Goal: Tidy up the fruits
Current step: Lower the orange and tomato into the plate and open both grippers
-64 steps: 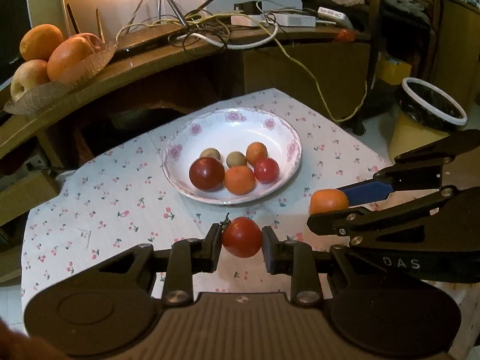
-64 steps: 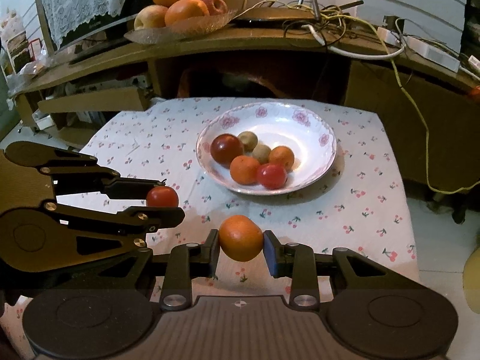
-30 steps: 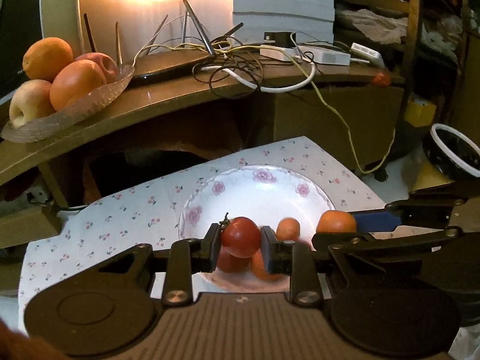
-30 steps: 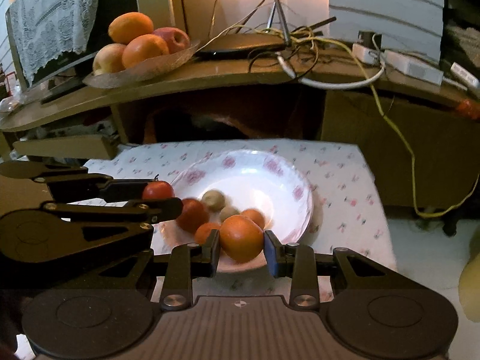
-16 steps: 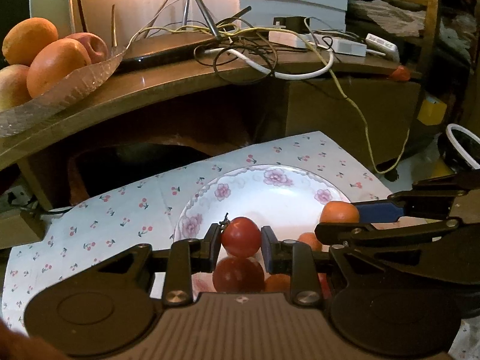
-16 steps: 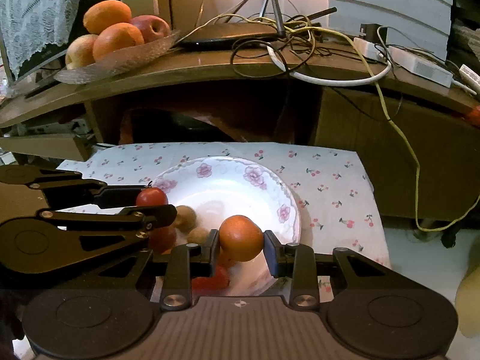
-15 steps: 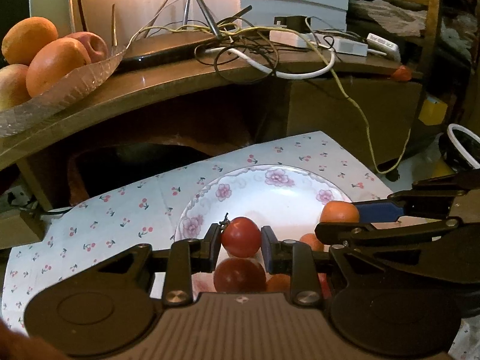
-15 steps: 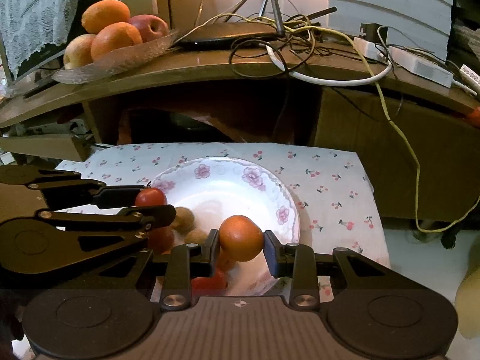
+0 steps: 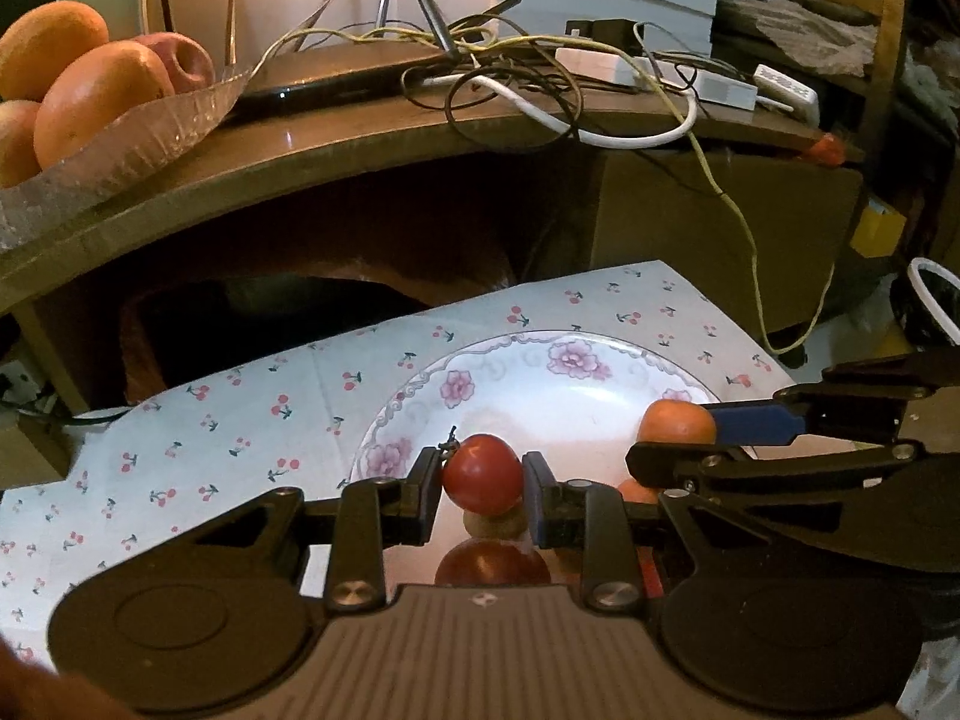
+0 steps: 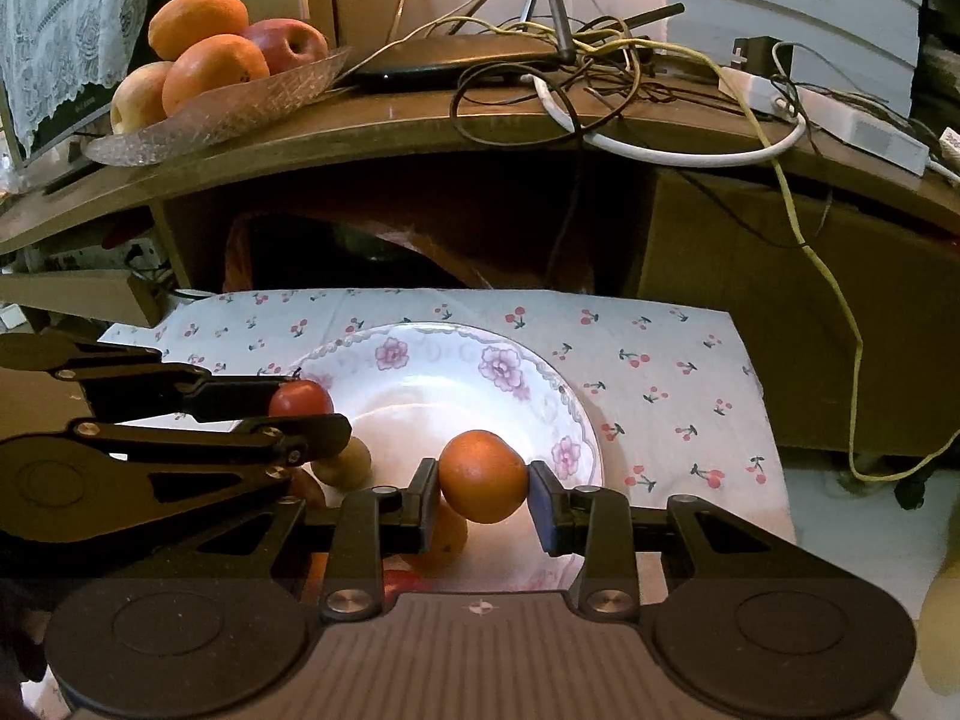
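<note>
Release is the step in hand, by my reading: both fruits hang over the floral plate [image 10: 576,420] and should be lowered close to its floor before the jaws part, so neither rolls off or knocks the fruit already there. The left gripper [image 9: 483,483] pinches a red tomato [image 9: 483,474] over the plate's near-left part; the right gripper [image 10: 483,489] pinches an orange [image 10: 483,476] over the plate's near-middle. Set each into a bare patch (the far half of the plate looks free), one at a time.

Inside the plate, under the grippers, lie a brownish small fruit [image 10: 345,462], another orange one [image 10: 447,537] and more red fruit, partly hidden. Beyond the plate, on the wooden shelf [image 10: 420,126], a glass dish [image 10: 240,102] holds oranges and apples.
</note>
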{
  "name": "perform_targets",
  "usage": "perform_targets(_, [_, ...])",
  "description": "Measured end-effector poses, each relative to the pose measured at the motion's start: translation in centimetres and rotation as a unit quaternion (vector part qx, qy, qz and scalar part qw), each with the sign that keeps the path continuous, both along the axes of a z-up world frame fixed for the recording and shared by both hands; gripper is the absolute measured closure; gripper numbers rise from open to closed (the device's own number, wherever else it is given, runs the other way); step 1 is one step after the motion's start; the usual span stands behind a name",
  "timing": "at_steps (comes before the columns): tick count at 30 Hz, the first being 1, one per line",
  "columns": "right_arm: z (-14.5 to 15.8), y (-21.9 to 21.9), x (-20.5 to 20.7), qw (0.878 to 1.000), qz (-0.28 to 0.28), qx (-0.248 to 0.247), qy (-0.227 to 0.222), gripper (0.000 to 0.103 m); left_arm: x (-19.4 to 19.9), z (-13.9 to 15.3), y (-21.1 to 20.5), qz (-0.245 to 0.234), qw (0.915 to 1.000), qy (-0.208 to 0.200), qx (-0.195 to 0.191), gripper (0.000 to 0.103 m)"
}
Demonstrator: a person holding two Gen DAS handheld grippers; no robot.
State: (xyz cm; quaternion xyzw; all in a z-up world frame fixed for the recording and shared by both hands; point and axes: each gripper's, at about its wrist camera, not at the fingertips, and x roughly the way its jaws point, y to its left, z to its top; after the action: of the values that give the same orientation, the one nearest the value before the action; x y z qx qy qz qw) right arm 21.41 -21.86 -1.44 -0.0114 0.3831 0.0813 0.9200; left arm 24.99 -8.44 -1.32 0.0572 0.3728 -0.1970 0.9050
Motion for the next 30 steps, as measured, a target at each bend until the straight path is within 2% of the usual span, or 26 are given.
perform_targets(15, [-0.2, -0.2, 0.5, 1.0, -0.003, 0.01, -0.002, 0.067, 0.6, -0.2, 0.2, 0.005, 0.9999, 0.004, -0.008, 0.068])
perform_targets(26, [0.2, -0.4, 0.1, 1.0, -0.007, 0.015, -0.018, 0.063, 0.5, 0.4, 0.5, 0.008, 0.9998, -0.004, -0.018, 0.067])
perform_targets(30, [0.5, -0.6, 0.0, 1.0, -0.012, 0.016, -0.022, 0.062, 0.2, 0.9, 0.6, 0.009, 0.9997, -0.01, -0.02, 0.062])
